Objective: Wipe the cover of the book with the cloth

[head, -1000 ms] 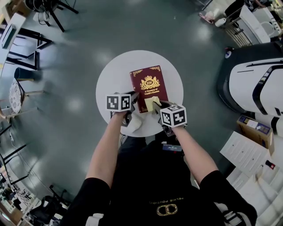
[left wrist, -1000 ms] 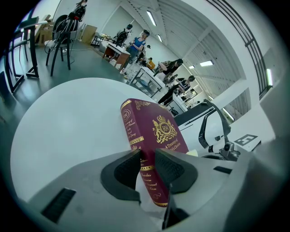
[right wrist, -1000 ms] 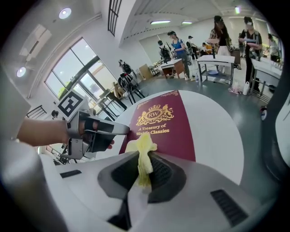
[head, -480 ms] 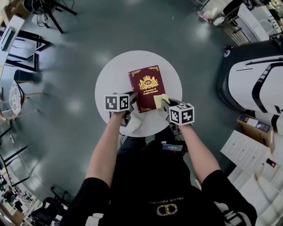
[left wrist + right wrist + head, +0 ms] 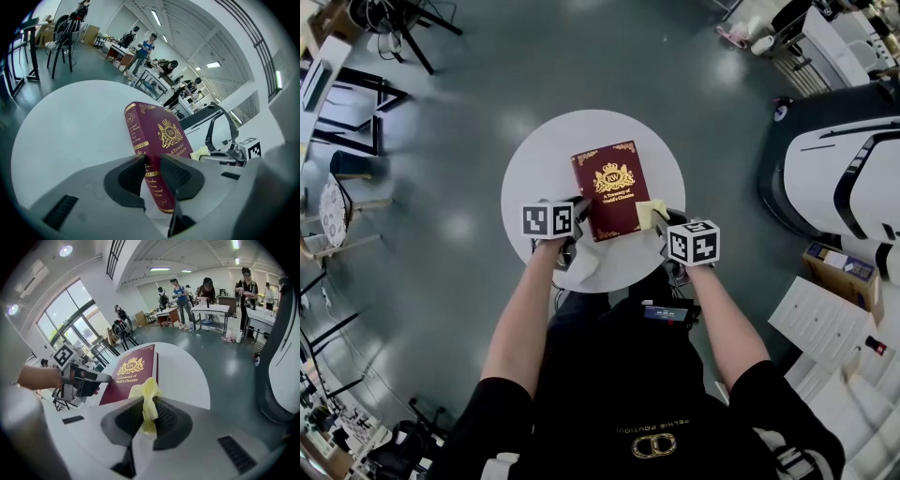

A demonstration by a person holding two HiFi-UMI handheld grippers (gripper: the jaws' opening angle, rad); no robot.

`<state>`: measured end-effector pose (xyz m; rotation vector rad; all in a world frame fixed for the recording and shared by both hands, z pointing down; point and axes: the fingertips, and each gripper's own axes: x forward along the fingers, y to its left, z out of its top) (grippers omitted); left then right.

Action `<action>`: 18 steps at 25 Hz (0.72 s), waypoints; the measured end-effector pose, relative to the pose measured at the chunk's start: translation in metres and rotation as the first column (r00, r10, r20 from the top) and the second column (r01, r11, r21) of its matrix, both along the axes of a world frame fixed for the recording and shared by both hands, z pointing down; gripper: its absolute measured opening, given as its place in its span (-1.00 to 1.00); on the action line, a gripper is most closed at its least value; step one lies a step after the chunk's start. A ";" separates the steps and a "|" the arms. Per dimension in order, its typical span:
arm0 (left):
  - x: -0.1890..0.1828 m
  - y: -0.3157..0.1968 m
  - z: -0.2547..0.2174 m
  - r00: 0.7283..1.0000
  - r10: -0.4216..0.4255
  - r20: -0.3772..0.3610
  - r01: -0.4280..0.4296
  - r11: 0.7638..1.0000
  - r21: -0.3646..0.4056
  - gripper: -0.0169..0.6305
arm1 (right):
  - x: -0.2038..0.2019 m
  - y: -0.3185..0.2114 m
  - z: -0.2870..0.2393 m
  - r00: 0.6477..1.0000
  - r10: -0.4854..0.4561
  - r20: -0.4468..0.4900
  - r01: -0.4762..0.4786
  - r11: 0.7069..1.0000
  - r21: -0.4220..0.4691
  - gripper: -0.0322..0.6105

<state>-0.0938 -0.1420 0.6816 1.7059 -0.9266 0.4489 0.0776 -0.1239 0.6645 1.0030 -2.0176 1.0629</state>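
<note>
My right gripper (image 5: 657, 221) pinches the yellow cloth (image 5: 647, 212) just off the right edge of the maroon book (image 5: 614, 186), by its near corner, so the cover lies to that gripper's left. The book's long axis runs away from me across the round table (image 5: 544, 155). My left gripper (image 5: 579, 211) is clamped on the spine at the near end.

Smooth matt table (image 5: 534, 169), leather-look book (image 5: 612, 187) with shiny gilt print, soft crumpled cloth (image 5: 649, 211).

Bright, even indoor light from ceiling strips (image 5: 156, 18) and windows (image 5: 70, 319). Soft glare patches on the floor (image 5: 517, 122). Sharp focus, with strong fisheye bending at the edges.
</note>
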 end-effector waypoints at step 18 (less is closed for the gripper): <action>0.000 0.003 -0.002 1.000 0.017 0.001 -0.017 0.999 0.034 -0.57 | 0.006 -0.004 -0.009 0.998 0.048 0.048 -0.047 0.999 -0.027 -0.63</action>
